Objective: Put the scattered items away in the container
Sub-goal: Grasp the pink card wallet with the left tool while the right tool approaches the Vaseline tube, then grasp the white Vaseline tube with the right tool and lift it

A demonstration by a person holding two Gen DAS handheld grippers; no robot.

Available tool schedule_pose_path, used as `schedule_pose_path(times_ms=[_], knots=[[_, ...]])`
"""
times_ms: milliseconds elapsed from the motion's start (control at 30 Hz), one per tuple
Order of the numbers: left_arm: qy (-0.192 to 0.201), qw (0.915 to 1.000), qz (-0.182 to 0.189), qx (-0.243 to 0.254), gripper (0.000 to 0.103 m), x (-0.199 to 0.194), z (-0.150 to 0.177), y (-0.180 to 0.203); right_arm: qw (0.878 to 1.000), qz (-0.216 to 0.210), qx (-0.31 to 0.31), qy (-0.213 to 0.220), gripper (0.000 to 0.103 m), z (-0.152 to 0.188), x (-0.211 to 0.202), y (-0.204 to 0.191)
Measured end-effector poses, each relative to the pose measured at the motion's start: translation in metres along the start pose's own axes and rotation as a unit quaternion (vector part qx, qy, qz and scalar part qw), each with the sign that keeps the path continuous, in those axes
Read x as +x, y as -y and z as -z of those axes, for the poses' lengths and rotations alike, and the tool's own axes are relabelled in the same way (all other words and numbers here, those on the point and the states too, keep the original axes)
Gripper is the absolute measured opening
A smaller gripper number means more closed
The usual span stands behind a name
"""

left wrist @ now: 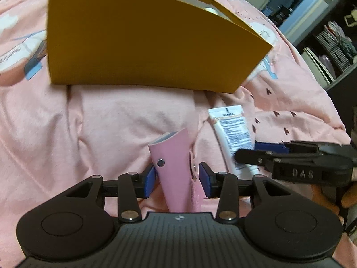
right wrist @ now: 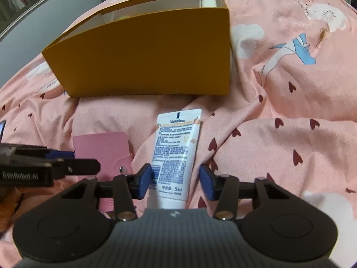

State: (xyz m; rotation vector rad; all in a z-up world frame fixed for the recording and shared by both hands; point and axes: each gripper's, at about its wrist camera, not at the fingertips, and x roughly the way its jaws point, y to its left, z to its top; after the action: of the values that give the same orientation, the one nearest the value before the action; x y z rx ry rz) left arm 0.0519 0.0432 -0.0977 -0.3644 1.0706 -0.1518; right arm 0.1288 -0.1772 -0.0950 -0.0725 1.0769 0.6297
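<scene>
1. Left wrist view: the left gripper [left wrist: 178, 179] has its blue fingers [left wrist: 150, 182] clamped on a pink card holder [left wrist: 175, 167], which stands tilted up between them at lower centre, its snap button facing the left pad.
2. Above it, filling the upper middle of the frame, sits the yellow box [left wrist: 138, 51] on the pink bedsheet [left wrist: 111, 120] (open top, something pale just visible inside near its right end).
3. At right centre, the white Vaseline tube [left wrist: 232, 129] lies on the sheet, and the right gripper reaches in from the right edge across the tube's lower end.
4. Right wrist view: the right gripper [right wrist: 176, 182] straddles the same tube [right wrist: 176, 147] at lower centre; the left pad touches the tube's edge, the right pad stands clear of it, so the fingers are not yet gripping.
5. The box [right wrist: 142, 60] sits in the upper middle of this frame, just beyond the tube's crimped end.
6. At left centre the card holder [right wrist: 102, 147] shows pink, with the left gripper's black arm coming in from the left edge over it.
</scene>
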Motion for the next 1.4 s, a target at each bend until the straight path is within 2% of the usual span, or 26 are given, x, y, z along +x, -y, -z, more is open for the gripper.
schedule_pose_path(times_ms=[300,533,800,967,1133,1400], knots=[[-0.003,1.0,0.001,-0.006,0.048,0.01,0.0,0.008,0.999,-0.023,0.032,-0.009,0.05,-0.004,0.009,0.013],[-0.011,0.9998,-0.006,0.015,0.048,0.014,0.0,0.02,0.999,-0.033,0.039,-0.01,0.049,-0.003,0.013,0.017],[-0.04,0.999,-0.01,0.018,0.048,0.028,0.005,0.022,1.0,-0.02,0.006,0.005,0.035,-0.005,0.006,0.006],[-0.053,0.9985,-0.01,0.003,0.041,0.031,0.006,0.018,1.0,-0.025,0.011,0.007,0.033,-0.006,0.001,0.006],[-0.045,0.9989,-0.013,-0.004,0.032,0.028,0.006,0.017,1.0,-0.02,-0.008,0.01,0.033,-0.008,-0.007,-0.003],[-0.041,0.999,-0.014,-0.01,0.031,0.026,0.006,0.014,0.999,-0.002,-0.05,0.008,0.033,-0.008,-0.011,-0.022]])
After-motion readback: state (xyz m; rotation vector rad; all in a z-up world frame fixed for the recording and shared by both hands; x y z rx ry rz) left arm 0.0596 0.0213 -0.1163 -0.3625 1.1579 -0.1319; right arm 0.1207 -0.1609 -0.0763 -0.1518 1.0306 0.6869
